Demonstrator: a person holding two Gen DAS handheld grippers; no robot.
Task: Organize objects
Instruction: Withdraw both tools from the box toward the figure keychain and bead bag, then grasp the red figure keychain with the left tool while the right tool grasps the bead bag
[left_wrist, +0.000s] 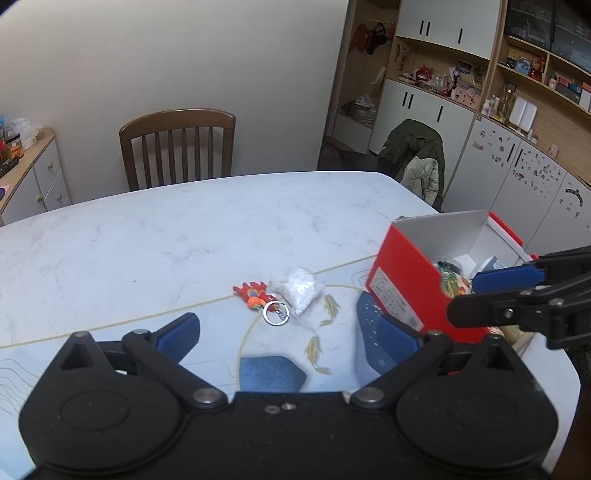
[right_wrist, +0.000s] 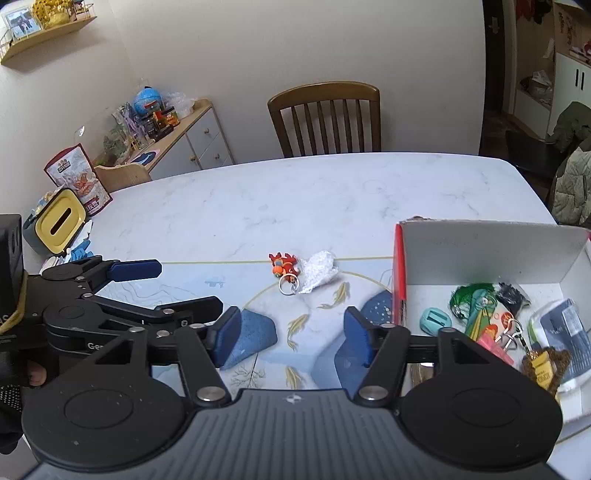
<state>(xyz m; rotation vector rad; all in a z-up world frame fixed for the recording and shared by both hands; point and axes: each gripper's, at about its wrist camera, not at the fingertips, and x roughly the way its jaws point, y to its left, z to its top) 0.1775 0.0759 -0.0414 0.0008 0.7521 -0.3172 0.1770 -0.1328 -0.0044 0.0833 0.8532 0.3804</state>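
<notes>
A red plush keychain (left_wrist: 253, 295) (right_wrist: 282, 263) with a metal ring (left_wrist: 275, 313) lies mid-table, touching a small white crumpled bag (left_wrist: 301, 290) (right_wrist: 318, 271) on its right. To the right stands an open red box (left_wrist: 402, 295) (right_wrist: 480, 251) that holds several small items, among them a green tassel charm (right_wrist: 469, 299). My left gripper (left_wrist: 284, 332) (right_wrist: 190, 286) is open and empty, just short of the keychain. My right gripper (right_wrist: 291, 332) (left_wrist: 461, 297) is also open and empty, hovering beside the box's left wall.
A fish-print placemat (right_wrist: 258, 295) covers the near part of the marble table (left_wrist: 147, 240). A wooden chair (right_wrist: 325, 118) stands at the far side. A yellow-lidded tissue box (right_wrist: 61, 221) and a snack bag (right_wrist: 77, 181) sit at the table's left end. A jacket-draped chair (left_wrist: 417, 158) is at the far right.
</notes>
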